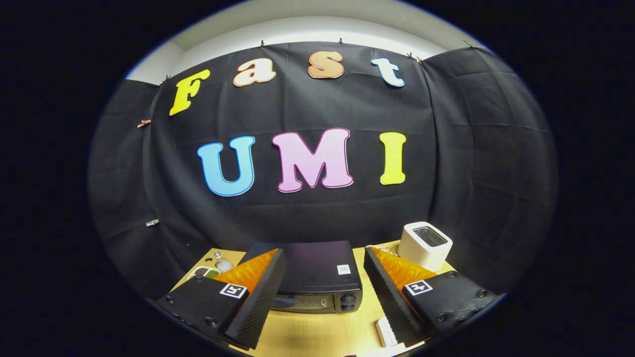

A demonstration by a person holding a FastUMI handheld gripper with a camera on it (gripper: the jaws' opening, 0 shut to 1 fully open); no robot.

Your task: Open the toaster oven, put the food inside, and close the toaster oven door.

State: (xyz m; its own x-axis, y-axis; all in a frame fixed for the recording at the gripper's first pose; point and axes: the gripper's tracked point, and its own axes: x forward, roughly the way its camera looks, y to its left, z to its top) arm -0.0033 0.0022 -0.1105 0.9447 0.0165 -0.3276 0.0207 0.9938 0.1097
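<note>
The gripper [322,297] hangs above the wooden table [322,332] with its two fingers spread wide apart, holding nothing. Between them and a little ahead stands the black toaster oven [317,277], its door [302,302] facing the gripper and, as far as I can judge, closed, with two knobs [347,302] on the right side of the front. The wide opening probably suits a handle, but whether the food is already inside I cannot tell: this scene fits both cases. Beyond the left finger lies a small tray with food [206,272]; beyond the right finger stands a white pop-up toaster [425,245], and a small white remote-like object [386,332] lies beside that finger.
</note>
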